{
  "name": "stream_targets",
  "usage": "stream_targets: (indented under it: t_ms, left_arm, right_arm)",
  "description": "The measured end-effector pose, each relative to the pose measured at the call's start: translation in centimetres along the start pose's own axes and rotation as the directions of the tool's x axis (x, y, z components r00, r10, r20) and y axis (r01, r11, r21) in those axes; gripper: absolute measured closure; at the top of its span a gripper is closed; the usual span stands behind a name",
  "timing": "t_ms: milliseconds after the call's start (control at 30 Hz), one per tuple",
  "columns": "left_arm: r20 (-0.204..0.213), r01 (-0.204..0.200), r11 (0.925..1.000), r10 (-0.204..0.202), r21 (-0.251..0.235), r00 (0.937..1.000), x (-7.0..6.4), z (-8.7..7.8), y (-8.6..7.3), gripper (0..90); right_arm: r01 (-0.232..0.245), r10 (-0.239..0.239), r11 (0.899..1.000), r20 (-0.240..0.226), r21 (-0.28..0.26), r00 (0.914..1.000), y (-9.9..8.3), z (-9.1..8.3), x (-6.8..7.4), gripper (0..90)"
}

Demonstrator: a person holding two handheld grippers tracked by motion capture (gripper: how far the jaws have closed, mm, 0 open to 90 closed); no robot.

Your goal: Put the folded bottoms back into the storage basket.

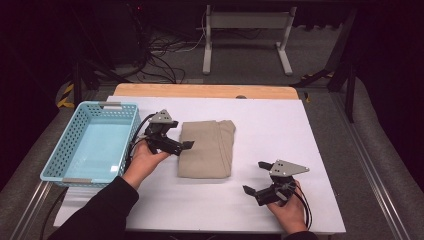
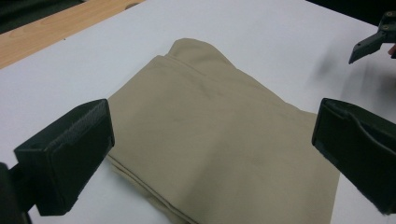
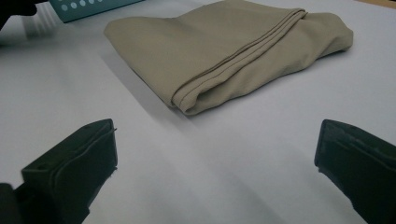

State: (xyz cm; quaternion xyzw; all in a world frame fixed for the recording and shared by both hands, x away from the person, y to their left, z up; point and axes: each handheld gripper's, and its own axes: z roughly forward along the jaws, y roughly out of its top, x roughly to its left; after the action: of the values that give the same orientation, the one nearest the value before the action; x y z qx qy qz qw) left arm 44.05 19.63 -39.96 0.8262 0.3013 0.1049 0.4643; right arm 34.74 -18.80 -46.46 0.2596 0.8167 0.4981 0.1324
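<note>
High view: a folded tan cloth lies mid-table beside a blue basket. The left gripper, jaws wide, hovers at its edge; the right gripper waits, also wide. Pinching only the top layer could unfold it.

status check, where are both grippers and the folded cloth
Left gripper open at the folded tan cloth, left edge. Right gripper open, apart from it. Blue basket left, nothing in the way.

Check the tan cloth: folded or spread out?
Folded. The tan cloth lies as a compact rectangle, with stacked layer edges along one side in the right gripper view.
</note>
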Motion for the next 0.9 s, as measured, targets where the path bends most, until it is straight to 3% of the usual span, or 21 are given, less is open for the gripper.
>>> stream_targets:
  t_ms: [300, 367, 600, 900]
  left_arm:
    - [-0.036, -0.004, 0.9999, 0.004, 0.014, 0.9993, 1.0, 0.8, 0.6, 0.0]
    - [-0.034, 0.013, 0.9998, -0.012, 0.016, 0.9993, 1.2, 1.1, 0.7, 0.0]
    - [-0.059, 0.010, 0.9992, -0.008, 0.038, 0.9982, 2.0, 1.6, 0.9, 0.0]
    - [-0.083, 0.038, 0.9960, -0.031, 0.081, 0.9960, 3.2, 3.0, 1.0, 0.0]
  right_arm:
    - [0.002, -0.002, 1.000, 0.000, 0.001, 1.0000, 0.0, 0.0, 0.0, 0.0]
    - [0.003, -0.003, 1.000, -0.001, 0.001, 1.0000, 0.0, 0.0, 0.0, 0.0]
    - [0.002, -0.002, 1.000, -0.003, 0.000, 1.0000, 0.0, 0.0, 0.0, 0.0]
    - [0.005, -0.005, 1.000, -0.004, 0.003, 1.0000, 0.0, 0.0, 0.1, 0.0]
